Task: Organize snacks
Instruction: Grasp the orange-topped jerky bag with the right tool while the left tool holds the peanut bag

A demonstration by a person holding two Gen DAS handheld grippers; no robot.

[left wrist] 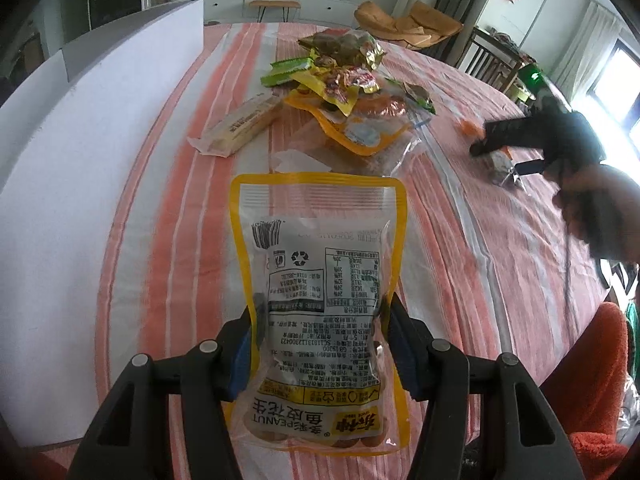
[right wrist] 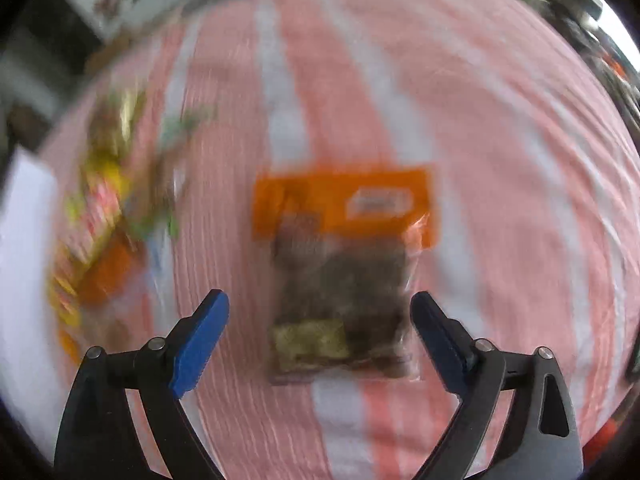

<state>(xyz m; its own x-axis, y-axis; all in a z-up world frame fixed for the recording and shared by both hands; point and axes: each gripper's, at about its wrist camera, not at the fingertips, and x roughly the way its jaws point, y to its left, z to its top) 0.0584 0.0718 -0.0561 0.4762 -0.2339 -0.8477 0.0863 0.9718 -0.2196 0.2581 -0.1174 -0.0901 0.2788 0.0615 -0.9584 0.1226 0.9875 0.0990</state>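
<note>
Gripped 1 peanut pouch (left wrist: 320,304) in left gripper (left wrist: 320,344); spread right gripper (right wrist: 320,320) wide around orange-topped packet (right wrist: 344,276). Left snack pile (left wrist: 344,92) unsorted.

Right wrist view is motion-blurred throughout. The orange-topped packet (right wrist: 342,276) between the fingers shows dark contents; its label is unreadable. The snack heap (right wrist: 104,216) at nine o'clock is smeared colour, items indistinguishable. In the left wrist view, the right gripper (left wrist: 486,140) at three o'clock is blurred, and the peanut pouch (left wrist: 320,304) hides the left pads' contact faces.
</note>
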